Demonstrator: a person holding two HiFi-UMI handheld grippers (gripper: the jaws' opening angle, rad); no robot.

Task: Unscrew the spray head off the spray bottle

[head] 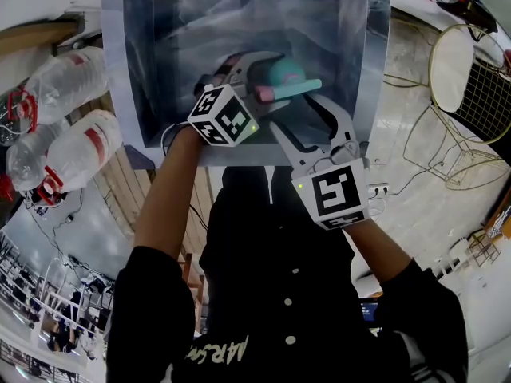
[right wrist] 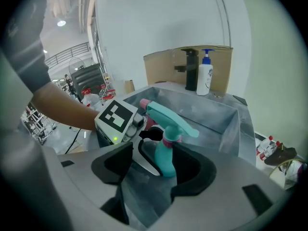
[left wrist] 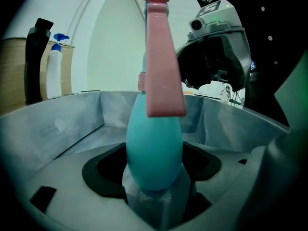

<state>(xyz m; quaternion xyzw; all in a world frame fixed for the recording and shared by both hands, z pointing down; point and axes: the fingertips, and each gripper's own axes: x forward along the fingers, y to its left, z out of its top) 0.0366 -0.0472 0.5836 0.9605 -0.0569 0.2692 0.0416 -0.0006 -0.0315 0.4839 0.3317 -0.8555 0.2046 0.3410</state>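
Note:
A teal spray bottle (head: pixel 283 74) with a teal spray head (right wrist: pixel 171 117), pink collar (right wrist: pixel 171 137) and pink trigger (left wrist: pixel 161 71) is held above a metal sink (head: pixel 160 70). My left gripper (head: pixel 267 66) is shut on the bottle's body (left wrist: pixel 154 148), which fills the gap between its jaws. My right gripper (head: pixel 299 110) stands open just in front of the bottle, its jaws spread either side of the lower body (right wrist: pixel 163 158) without pressing on it. The left gripper's marker cube (right wrist: pixel 118 117) sits beside the spray head.
A black faucet (right wrist: pixel 190 69) and a white pump bottle (right wrist: pixel 205 73) stand on the sink's far rim before a cardboard panel (right wrist: pixel 163 66). Large plastic water bottles (head: pixel 68 78) lie left of the sink. A wire chair (head: pixel 471 78) stands at the right.

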